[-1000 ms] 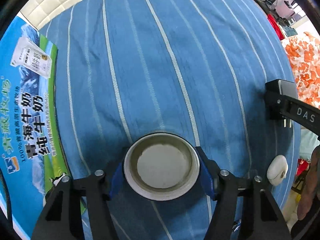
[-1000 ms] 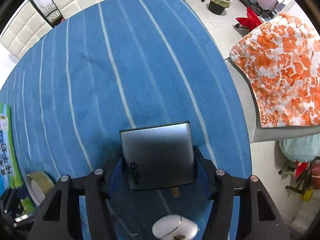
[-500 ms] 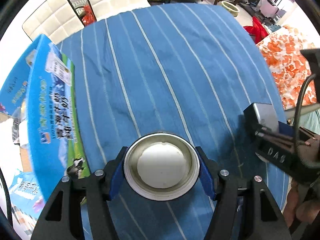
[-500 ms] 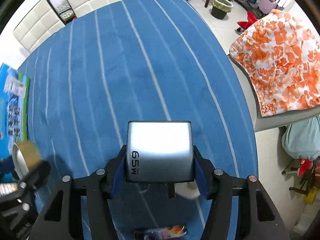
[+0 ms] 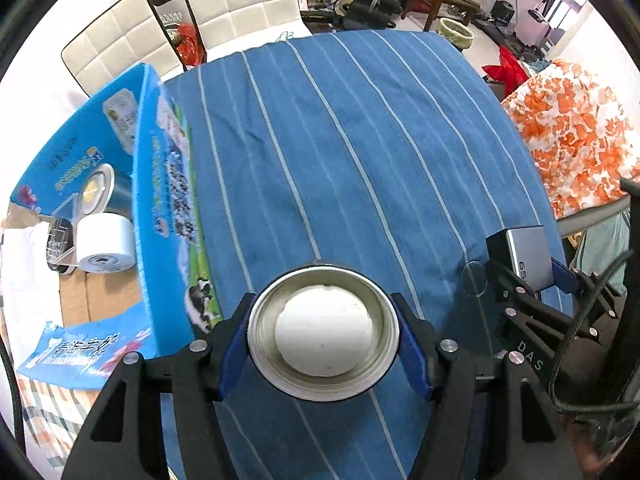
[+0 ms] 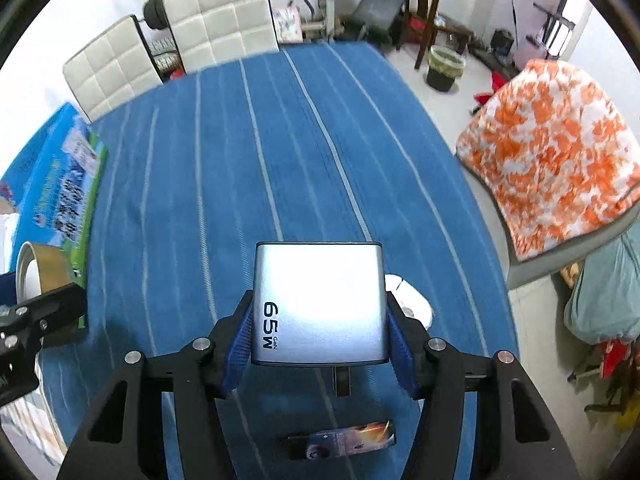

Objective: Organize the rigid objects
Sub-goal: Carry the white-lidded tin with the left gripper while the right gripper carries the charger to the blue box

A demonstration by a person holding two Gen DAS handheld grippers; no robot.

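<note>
The blue milk carton (image 5: 168, 216) stands open at the left edge of the table, on the striped blue cloth (image 5: 360, 140). Inside the carton lie a white roll (image 5: 106, 242), a round metal tin (image 5: 98, 194) and a small dark thing with clear plastic that cannot be named for certain. The carton's torn flap (image 5: 84, 354) hangs out toward the camera.

The left gripper (image 5: 324, 334) pinches a roll of tape (image 5: 324, 330) between its blue pads, seen from the end as a white ring with a pale disc in the middle. The roll is held above the cloth, just beside the near corner of the carton. In the right wrist view the same roll (image 6: 34, 268) appears brown at the left, close to the carton's side (image 6: 60, 188).

The right gripper (image 6: 318, 338) is pressed on a silver charger (image 6: 318, 300) marked 65W, and the charger's metal prong points down toward the cloth. From the left wrist view this charger (image 5: 528, 256) hangs over the right edge of the table.

Under and behind the charger a white rounded thing (image 6: 412, 300) lies on the cloth, partly hidden. Nearer to the camera a small printed packet (image 6: 344, 440) lies flat. A white chair (image 6: 224, 16) stands at the far side of the table, and an orange flowered cover (image 6: 556, 152) is at the right.
</note>
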